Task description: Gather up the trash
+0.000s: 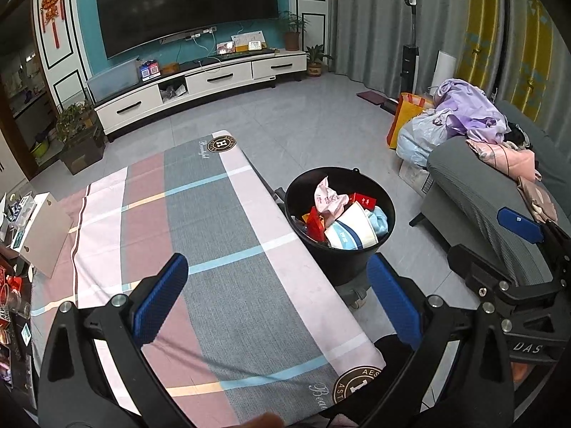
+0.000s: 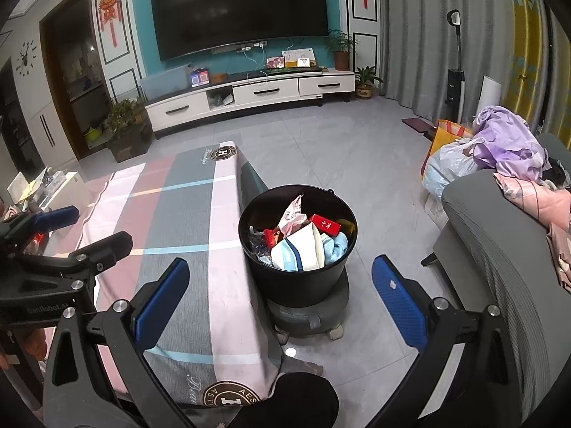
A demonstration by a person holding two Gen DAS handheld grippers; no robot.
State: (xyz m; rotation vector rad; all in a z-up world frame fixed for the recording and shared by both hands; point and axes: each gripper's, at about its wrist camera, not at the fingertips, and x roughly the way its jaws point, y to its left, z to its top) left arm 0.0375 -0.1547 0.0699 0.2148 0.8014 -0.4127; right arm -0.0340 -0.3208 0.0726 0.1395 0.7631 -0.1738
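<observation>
A black bucket (image 1: 351, 256) (image 2: 299, 281) stands on the floor beside the table, on a small wheeled base (image 2: 310, 315). It holds crumpled paper, red packets (image 2: 324, 224), a white carton and blue cloth. My left gripper (image 1: 276, 292) hovers over the table's near end, open and empty. My right gripper (image 2: 280, 290) is open too, with the bucket seen between its fingers but farther off. The right gripper's blue fingertip (image 1: 519, 224) shows at the right of the left wrist view. The left gripper's blue fingertip (image 2: 59, 215) shows at the left of the right wrist view.
A low table with a pink, grey and white checked cloth (image 1: 214, 249) (image 2: 185, 221) fills the left. A grey sofa (image 1: 478, 192) (image 2: 499, 249) with clothes and bags sits right. A white TV cabinet (image 2: 249, 96), plants and tiled floor lie beyond. Clutter lines the table's left edge (image 1: 21, 235).
</observation>
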